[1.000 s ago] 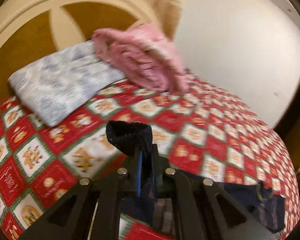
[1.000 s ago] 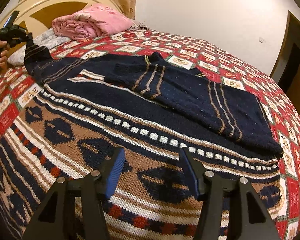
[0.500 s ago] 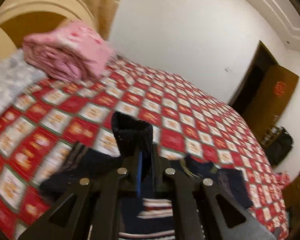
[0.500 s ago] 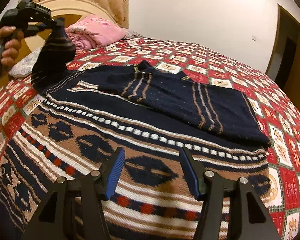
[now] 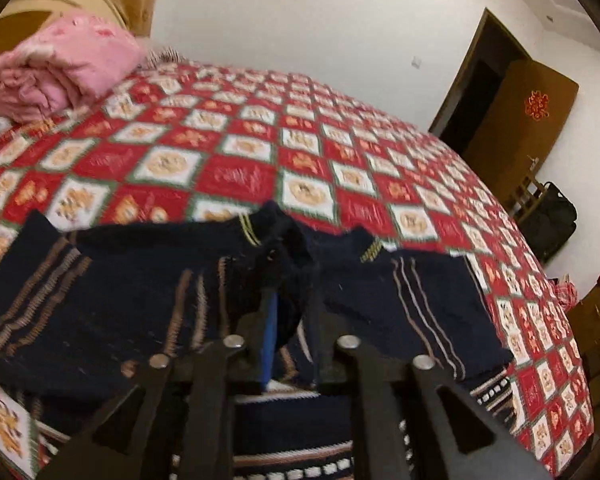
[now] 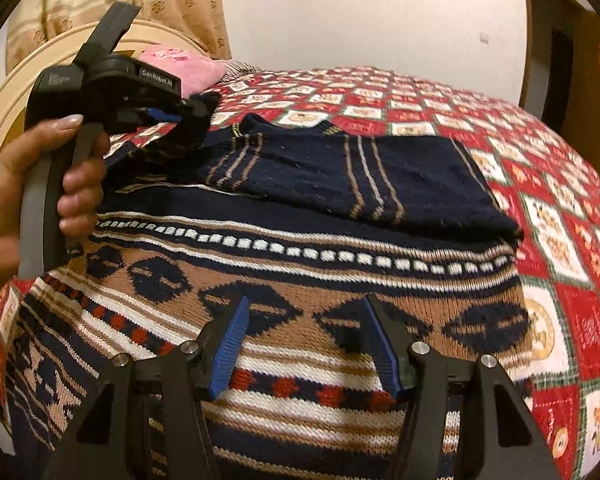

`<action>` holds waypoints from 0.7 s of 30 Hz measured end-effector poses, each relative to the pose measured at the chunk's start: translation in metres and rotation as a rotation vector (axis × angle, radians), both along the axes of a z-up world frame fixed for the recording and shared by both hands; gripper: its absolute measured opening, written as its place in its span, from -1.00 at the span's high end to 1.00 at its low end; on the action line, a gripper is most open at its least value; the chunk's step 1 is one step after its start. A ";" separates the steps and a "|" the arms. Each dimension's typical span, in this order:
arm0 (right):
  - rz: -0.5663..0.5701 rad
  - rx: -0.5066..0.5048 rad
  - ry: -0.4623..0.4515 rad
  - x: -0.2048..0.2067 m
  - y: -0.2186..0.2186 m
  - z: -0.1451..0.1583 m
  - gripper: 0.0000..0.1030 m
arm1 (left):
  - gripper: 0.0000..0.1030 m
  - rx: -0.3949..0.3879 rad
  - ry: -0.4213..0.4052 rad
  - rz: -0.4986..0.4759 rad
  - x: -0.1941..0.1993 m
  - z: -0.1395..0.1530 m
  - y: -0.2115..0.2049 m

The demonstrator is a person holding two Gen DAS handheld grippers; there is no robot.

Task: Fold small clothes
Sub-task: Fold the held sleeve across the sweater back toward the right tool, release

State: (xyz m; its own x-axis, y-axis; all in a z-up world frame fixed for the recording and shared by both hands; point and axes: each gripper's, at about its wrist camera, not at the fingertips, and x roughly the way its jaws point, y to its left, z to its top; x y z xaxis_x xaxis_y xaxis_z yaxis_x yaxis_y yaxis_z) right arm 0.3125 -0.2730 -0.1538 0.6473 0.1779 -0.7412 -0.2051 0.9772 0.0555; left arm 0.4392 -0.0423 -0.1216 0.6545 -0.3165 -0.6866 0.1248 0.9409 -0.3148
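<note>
A: One sweater lies spread flat on the bed's red patchwork quilt, its right sleeve already laid across the chest. The left sleeve is up off the knit, its cuff between the fingers of the left gripper, which hangs over the collar end.

B: Is that cuff gripped or let go?

A: The left jaws are opening. In the left wrist view the dark cuff sits bunched at the tips of the left gripper with a gap showing lower down, so I read it as a release just starting — the cloth is not yet free.

B: Why carry it there?

A: My guess is that it should mirror the first sleeve, so both lie crossed over the body before the hem comes up.

B: And the right gripper?

A: Parted, nothing between the blue pads, hovering over the patterned brown band — probably waiting.

B: What does each camera add?

A: The right wrist view shows the person's hand squeezing the left tool's handle and the sleeve drooping from it. The left wrist view alone shows the folded pink blanket near the headboard, and the doorway beyond.
</note>
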 end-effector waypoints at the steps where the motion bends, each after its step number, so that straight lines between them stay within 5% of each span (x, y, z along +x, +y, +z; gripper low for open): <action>1: -0.005 0.010 0.010 0.001 -0.003 -0.001 -0.18 | 0.45 -0.014 0.003 -0.022 -0.003 0.000 -0.002; 6: -0.024 0.041 0.038 0.005 -0.011 -0.003 -0.18 | -0.18 0.046 -0.119 -0.065 -0.034 0.020 0.009; 9: -0.014 0.052 0.049 0.012 -0.010 0.001 -0.18 | -0.55 0.185 -0.205 0.007 -0.052 0.025 0.031; 13: 0.005 0.215 0.089 0.040 -0.006 0.015 -0.18 | -0.60 0.340 -0.195 0.087 -0.062 0.001 0.060; 17: 0.029 0.366 0.164 0.088 0.016 0.025 -0.18 | -0.60 0.319 -0.106 0.129 -0.062 -0.021 0.088; 21: 0.045 0.387 0.248 0.134 0.056 0.019 -0.18 | -0.60 0.261 -0.017 0.155 -0.054 -0.033 0.107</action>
State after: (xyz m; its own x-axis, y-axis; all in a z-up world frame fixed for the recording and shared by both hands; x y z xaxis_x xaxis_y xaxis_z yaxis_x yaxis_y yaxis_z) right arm 0.4469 -0.2172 -0.1348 0.4439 0.4955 -0.7466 -0.1810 0.8656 0.4668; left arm 0.3848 0.0652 -0.1550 0.6931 -0.0257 -0.7204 -0.0238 0.9980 -0.0585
